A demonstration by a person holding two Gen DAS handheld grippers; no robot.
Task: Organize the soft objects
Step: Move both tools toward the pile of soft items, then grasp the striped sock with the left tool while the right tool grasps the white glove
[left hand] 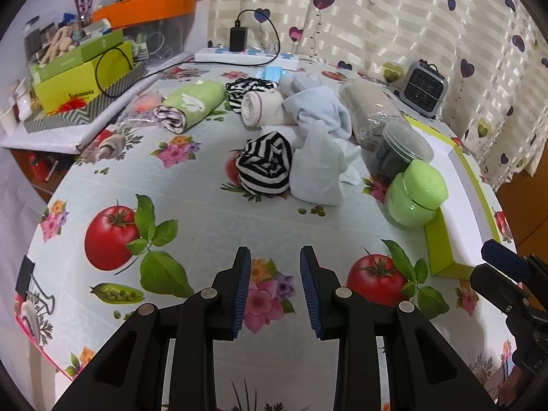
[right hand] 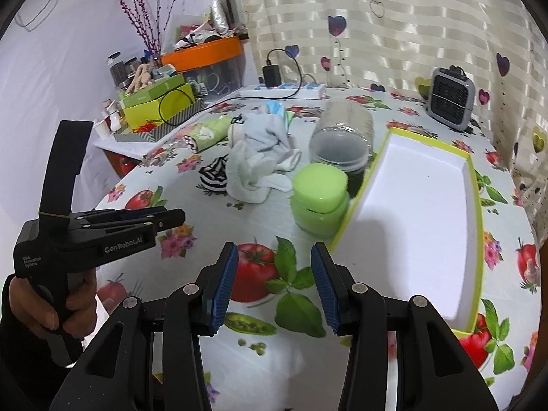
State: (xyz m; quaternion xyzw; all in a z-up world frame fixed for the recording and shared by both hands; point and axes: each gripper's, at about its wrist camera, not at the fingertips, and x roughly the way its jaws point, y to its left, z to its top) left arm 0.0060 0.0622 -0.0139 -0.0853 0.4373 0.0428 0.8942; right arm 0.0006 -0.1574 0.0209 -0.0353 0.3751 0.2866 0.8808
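**Soft goods unsorted; both tools empty**

The black-and-white striped bundle (left hand: 265,164) is found mid-worktop, touching a crumpled white cloth (left hand: 318,171), with a rolled green towel (left hand: 191,102) and a cream roll (left hand: 263,108) behind. All are judged light, limp and likely to unravel; a pinch across the thickest fold is advised. A green-lidded jar (left hand: 416,195) lies against the empty white tray (right hand: 469,185), presumably the destination. The left tool (left hand: 274,291) and right tool (right hand: 274,284) are held over the floral worktop (left hand: 191,212), jaws parted, nothing gripped.
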